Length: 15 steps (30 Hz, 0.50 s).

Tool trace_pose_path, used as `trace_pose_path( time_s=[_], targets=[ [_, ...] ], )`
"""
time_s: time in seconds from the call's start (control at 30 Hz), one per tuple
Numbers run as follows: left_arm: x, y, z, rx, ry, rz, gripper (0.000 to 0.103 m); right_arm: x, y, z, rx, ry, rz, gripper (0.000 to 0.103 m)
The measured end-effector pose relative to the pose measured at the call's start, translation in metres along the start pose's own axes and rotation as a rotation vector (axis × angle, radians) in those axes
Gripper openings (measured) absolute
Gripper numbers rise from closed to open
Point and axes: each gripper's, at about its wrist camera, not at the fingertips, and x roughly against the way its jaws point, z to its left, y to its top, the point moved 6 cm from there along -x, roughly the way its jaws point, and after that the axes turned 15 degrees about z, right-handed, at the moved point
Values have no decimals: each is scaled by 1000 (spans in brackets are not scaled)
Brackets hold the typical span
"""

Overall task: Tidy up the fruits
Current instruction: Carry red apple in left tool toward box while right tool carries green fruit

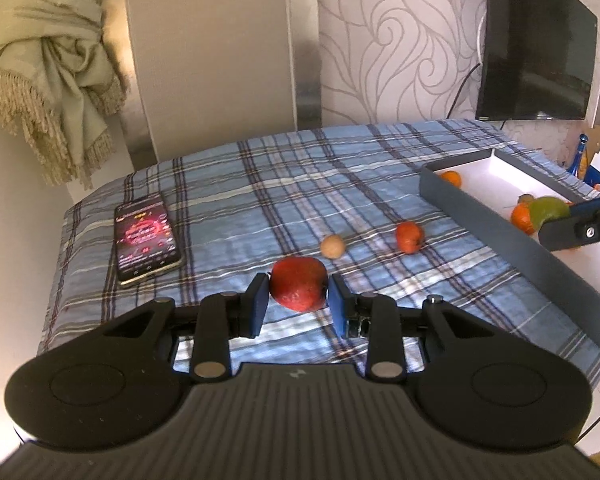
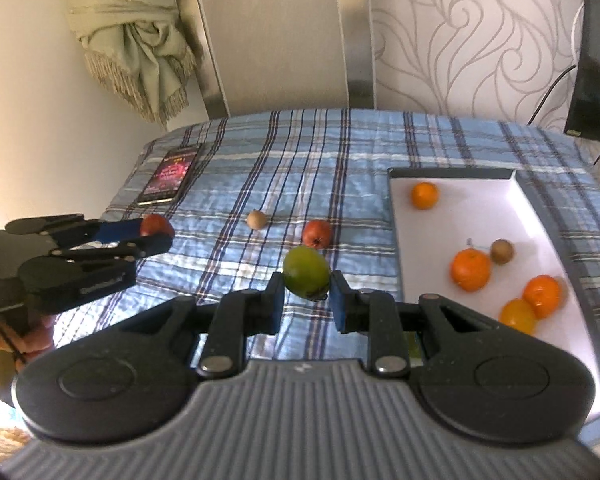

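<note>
A lit smartphone [image 1: 147, 237] is laid on the blue plaid cloth [image 1: 259, 168]; a fringed curtain [image 1: 55, 80] is hung behind, a television [image 1: 536, 44] mounted right.

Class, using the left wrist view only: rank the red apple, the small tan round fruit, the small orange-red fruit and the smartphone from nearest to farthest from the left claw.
1. Red apple, between the left claw's pads.
2. Small tan round fruit, just beyond the apple, slightly right.
3. Small orange-red fruit, farther right on the blue plaid cloth, and black smartphone, out left: too close to call.
</note>
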Motion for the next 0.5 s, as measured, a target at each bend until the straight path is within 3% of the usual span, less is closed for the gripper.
trace_pose_path(
  time_s=[0.5],
  targets=[
    [16, 16, -51, -48, -23, -43, 37, 45, -18, -45, -71, -26, -70, 27]
  ],
)
